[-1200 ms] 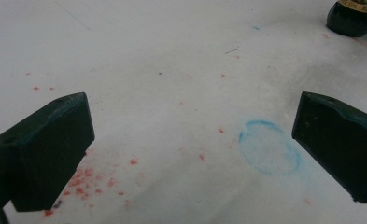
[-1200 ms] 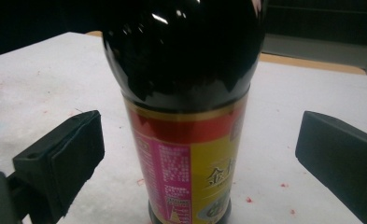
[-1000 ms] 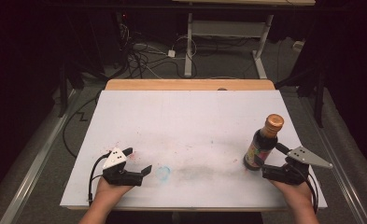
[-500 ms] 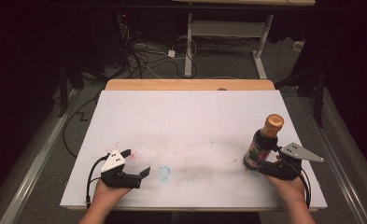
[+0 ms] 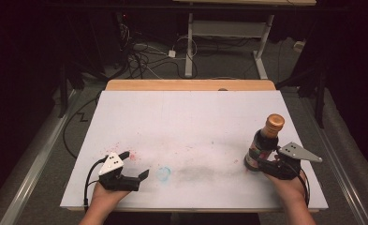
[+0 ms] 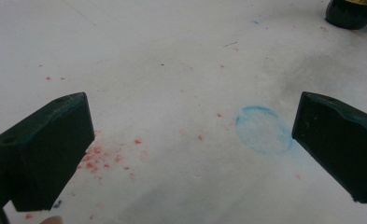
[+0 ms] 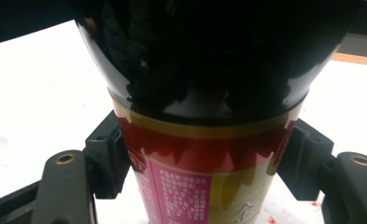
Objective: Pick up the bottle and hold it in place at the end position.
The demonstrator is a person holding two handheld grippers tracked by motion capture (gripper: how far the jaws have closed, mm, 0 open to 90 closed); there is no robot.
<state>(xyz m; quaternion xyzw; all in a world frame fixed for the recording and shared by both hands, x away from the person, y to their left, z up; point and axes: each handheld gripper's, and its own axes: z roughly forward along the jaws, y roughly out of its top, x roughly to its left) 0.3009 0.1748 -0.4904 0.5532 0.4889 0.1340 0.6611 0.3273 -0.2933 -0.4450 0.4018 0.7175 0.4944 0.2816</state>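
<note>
A dark bottle [image 5: 267,134] with a copper cap and a red and gold label stands upright at the right of the white table top [image 5: 191,117]. My right gripper [image 5: 255,162] has its jaws around the bottle's lower body; they have just been closing, and in the right gripper view both pads [image 7: 107,158] sit against the bottle [image 7: 204,60], one on each side of the label. My left gripper [image 5: 136,165] rests low at the front left, open with nothing between its fingers [image 6: 45,149]. The bottle's base [image 6: 351,11] shows far off in the left gripper view.
A faint blue ring stain [image 5: 163,173] and red specks [image 5: 125,154] mark the table top near my left gripper [image 6: 190,144]. A wooden strip [image 5: 191,85] runs along the far edge. Cables [image 5: 144,56] and a desk frame [image 5: 228,33] lie on the floor beyond.
My right gripper has slid in toward the bottle and its jaws have drawn in around the bottle's lower body. The left gripper has stayed where it was.
</note>
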